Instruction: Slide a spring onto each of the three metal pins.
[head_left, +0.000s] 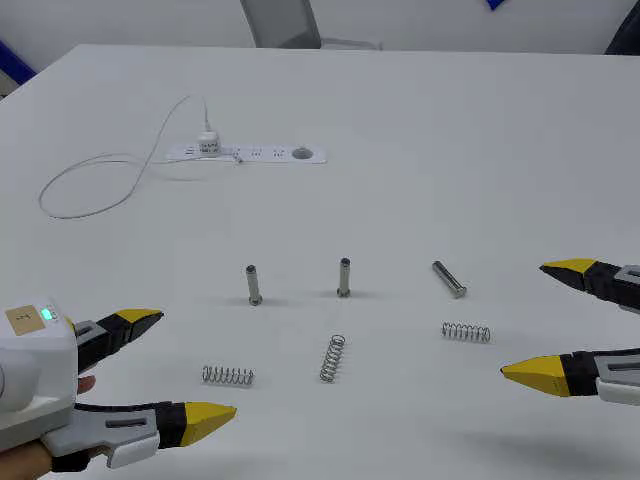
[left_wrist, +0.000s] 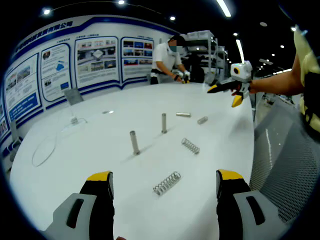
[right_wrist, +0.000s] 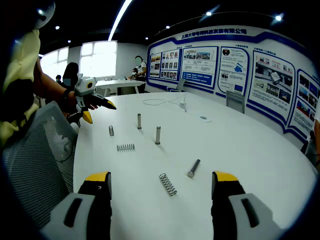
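Three pins sit in a row across the counter (head_left: 420, 120) in the head view. Left pin (head_left: 253, 284) and middle pin (head_left: 344, 277) stand upright, apparently on their flat heads, ready to be threaded from above. Right pin (head_left: 449, 279) lies on its side. Each has a loose spring at about its 6 o'clock, touching no pin: left spring (head_left: 228, 375), middle spring (head_left: 333, 358), right spring (head_left: 466, 331). They look laid out one apiece to keep reaches short, and none is threaded yet. Left gripper (head_left: 180, 365) at 8 o'clock and right gripper (head_left: 545, 320) at 3 o'clock flank the parts, fingers spread wide and holding nothing. A power strip (head_left: 255, 154) lies well apart at 11 o'clock (no part of the job).

In the left gripper view, the parted fingers (left_wrist: 100, 177) frame left spring (left_wrist: 166, 183) near 6 o'clock, so it is probably the first pick. Left pin (left_wrist: 134, 142) stands just beyond it.

In the right gripper view, the open fingers (right_wrist: 225, 176) frame right spring (right_wrist: 168, 184), with right pin (right_wrist: 193, 168) beside it at its 1 o'clock. That pin likely needs standing up or holding before a spring will slide on.
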